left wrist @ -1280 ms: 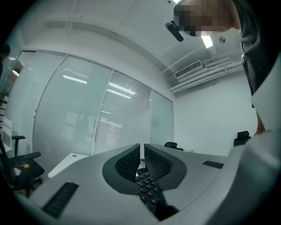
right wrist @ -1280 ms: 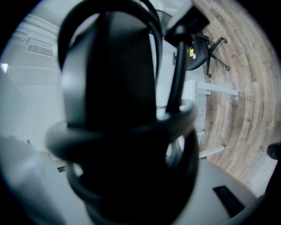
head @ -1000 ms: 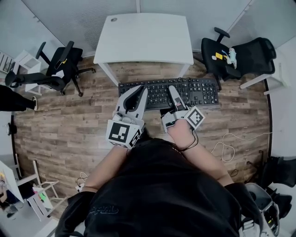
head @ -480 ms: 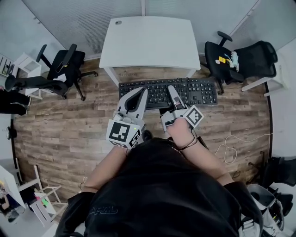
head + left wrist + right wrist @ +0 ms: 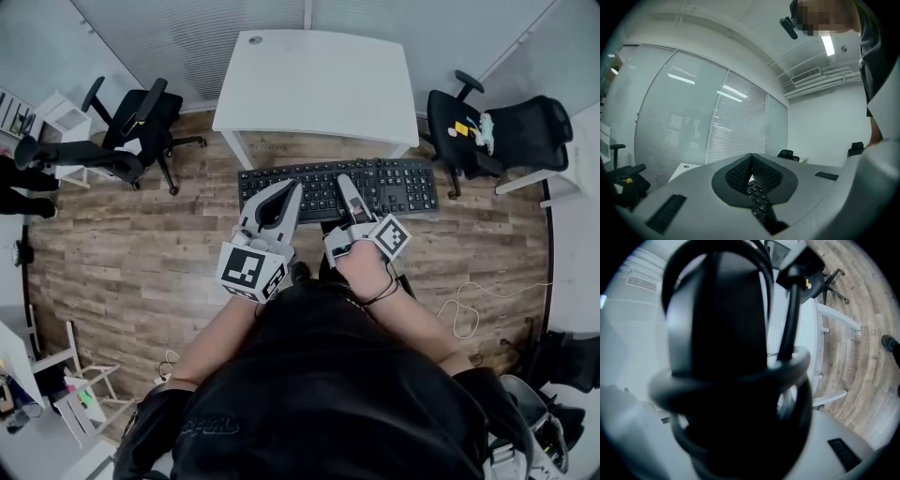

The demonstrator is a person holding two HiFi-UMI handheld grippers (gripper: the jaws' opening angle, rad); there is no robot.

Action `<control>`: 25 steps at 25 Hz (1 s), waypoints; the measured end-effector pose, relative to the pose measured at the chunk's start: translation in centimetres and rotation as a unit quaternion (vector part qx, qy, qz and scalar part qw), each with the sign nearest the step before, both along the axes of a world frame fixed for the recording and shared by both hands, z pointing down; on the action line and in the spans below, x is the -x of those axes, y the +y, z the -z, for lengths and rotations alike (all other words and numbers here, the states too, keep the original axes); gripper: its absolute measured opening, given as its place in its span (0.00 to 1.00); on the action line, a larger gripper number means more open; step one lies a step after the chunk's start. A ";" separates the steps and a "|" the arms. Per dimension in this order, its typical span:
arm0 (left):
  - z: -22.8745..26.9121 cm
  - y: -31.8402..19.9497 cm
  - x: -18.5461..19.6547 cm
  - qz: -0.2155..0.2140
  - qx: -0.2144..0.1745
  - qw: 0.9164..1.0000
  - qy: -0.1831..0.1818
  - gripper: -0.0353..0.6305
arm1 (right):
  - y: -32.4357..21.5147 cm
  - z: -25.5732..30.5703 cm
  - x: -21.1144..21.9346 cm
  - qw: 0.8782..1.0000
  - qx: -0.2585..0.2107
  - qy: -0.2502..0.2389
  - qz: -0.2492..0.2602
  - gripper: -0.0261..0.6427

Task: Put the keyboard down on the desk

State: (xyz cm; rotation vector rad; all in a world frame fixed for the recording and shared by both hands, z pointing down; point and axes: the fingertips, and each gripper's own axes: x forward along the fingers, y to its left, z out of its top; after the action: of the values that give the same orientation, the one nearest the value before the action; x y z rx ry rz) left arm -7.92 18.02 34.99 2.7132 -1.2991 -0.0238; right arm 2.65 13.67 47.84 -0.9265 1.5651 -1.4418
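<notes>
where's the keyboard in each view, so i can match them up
Head view: the keyboard lies across the centre, just below the white desk.
Left gripper view: a strip of keyboard keys shows low centre, between the jaws.
Right gripper view: the dark blurred mass filling the centre is probably it; too close to be sure.
Shared landmark: the black office chair with a yellow tag.

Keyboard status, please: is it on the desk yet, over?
Left tongs, right tongs clamped on keyboard. Held aloft, short of desk. Chairs aside, not blocking.
</notes>
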 end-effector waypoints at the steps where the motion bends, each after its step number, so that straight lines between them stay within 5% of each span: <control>1: -0.1 0.0 0.3 0.003 0.002 1.000 -0.001 0.08 | -0.1 -0.1 0.4 1.000 0.001 0.000 0.004 0.27; 13: -0.6 -2.1 1.7 0.028 0.008 1.000 -0.007 0.08 | -2.8 -0.5 3.6 0.999 0.001 0.000 0.051 0.27; 25: -1.8 -8.8 -2.2 0.038 0.018 0.999 -0.012 0.08 | -9.2 -1.8 0.0 0.998 0.010 0.005 0.062 0.27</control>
State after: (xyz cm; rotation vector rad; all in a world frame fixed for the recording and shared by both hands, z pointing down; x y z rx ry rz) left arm -5.68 9.18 36.80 2.6417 -1.3950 0.0247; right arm 2.68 4.50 49.59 -0.8609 1.6431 -1.5441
